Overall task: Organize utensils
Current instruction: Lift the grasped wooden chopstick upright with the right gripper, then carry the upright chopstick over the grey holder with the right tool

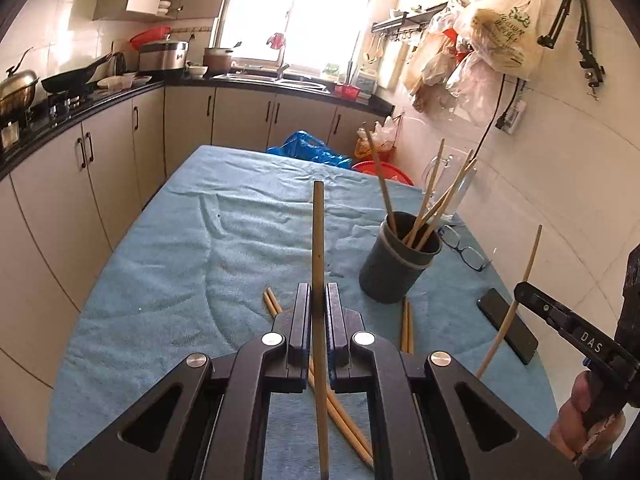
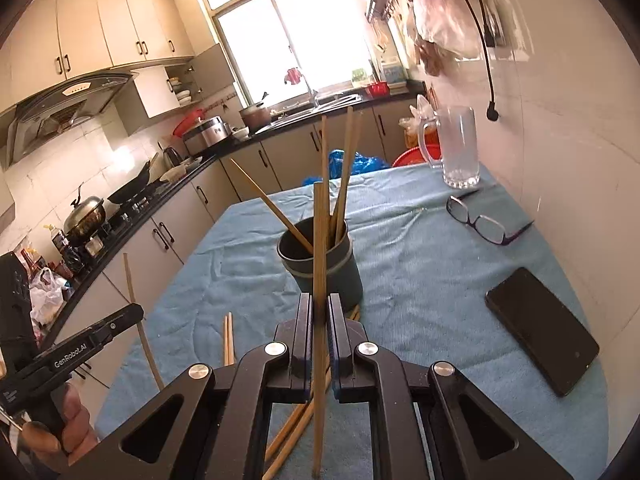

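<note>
Wooden chopstick [image 1: 319, 240] clamped upright in left gripper [image 1: 319, 300], frame centre. Dark cup [image 1: 394, 264] with chopsticks noted right of centre on blue cloth [image 1: 160, 260]. Right gripper [image 2: 319, 312] clamped on second chopstick [image 2: 319, 248]; loose chopsticks [image 1: 344, 420] observed below.

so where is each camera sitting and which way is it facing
Left wrist: rides the left gripper, facing forward and down over the blue-clothed table; its jaws pinch a chopstick, with the right gripper and hand at right.
Right wrist: rides the right gripper, same heading; its chopstick is clamped, left gripper at left.
Shared: dark cup, phone, glasses.
</note>
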Demonstrator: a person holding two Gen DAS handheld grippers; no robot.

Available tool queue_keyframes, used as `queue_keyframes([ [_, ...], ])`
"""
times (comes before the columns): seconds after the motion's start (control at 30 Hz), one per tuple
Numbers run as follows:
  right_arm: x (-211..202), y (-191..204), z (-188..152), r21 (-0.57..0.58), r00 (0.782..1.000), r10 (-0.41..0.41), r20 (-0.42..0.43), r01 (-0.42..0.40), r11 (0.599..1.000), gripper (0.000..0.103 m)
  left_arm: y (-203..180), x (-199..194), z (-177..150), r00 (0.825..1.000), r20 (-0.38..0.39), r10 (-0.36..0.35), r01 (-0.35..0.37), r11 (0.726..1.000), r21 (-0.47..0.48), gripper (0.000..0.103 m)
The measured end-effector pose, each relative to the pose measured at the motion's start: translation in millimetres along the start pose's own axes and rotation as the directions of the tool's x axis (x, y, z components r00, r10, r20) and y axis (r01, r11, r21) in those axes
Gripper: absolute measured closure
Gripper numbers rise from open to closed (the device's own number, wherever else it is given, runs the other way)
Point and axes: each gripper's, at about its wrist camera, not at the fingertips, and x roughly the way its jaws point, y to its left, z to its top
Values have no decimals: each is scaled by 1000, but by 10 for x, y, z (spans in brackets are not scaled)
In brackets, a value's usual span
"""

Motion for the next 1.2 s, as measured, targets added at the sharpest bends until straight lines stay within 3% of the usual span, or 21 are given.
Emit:
queue_keyframes([
  [1.2, -152, -80, 155, 21, 1000, 25, 15, -25, 999, 96, -199, -198, 191, 1000, 7, -21, 21, 999, 26, 97],
])
